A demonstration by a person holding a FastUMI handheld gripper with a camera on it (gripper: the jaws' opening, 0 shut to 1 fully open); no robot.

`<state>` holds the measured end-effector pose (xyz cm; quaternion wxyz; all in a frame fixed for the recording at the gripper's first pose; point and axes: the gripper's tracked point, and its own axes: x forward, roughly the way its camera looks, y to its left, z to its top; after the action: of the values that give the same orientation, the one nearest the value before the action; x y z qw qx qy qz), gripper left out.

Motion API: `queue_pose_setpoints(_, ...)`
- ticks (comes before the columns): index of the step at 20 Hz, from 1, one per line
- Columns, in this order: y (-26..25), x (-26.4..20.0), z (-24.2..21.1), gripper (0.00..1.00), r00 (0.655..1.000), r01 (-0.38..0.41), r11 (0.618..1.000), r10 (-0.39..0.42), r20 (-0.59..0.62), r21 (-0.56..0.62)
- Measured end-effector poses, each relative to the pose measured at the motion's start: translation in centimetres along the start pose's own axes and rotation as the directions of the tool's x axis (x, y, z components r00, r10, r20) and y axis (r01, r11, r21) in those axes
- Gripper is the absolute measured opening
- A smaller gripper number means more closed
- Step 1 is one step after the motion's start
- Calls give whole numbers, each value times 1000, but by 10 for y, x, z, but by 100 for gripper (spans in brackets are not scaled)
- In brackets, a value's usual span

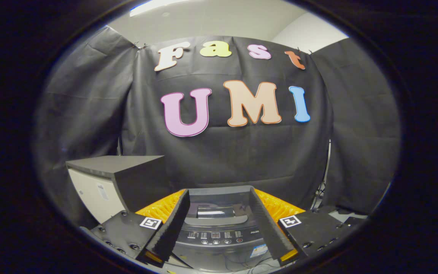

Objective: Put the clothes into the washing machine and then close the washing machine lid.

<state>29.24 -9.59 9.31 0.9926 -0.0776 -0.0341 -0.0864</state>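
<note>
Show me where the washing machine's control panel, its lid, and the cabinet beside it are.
control panel (219, 238), gripper view, on the button row between the open gripper's (219, 255) fingers.
lid (216, 211), gripper view, on its glossy top just beyond the panel.
cabinet (141, 180), gripper view, on its dark side face.

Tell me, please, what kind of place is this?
Probably a recording booth set up as a small laundry corner. Black cloth hangs as walls, a top-loading washing machine stands just ahead of the open tongs, and a grey-topped cabinet stands beside it.
</note>
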Motion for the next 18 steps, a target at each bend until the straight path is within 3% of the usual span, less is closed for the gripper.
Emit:
queue_pose_setpoints(5, 7, -31, -11, 97, 999, -10, 1000, 9, 33, 25)
queue_pose_setpoints(14, 29, -62, -47, 98, 993, -122, 992, 122, -9, -40)
queue_pose_setpoints(18, 13, -70, -61, 98, 993, -115, 993, 115, -34, 0)
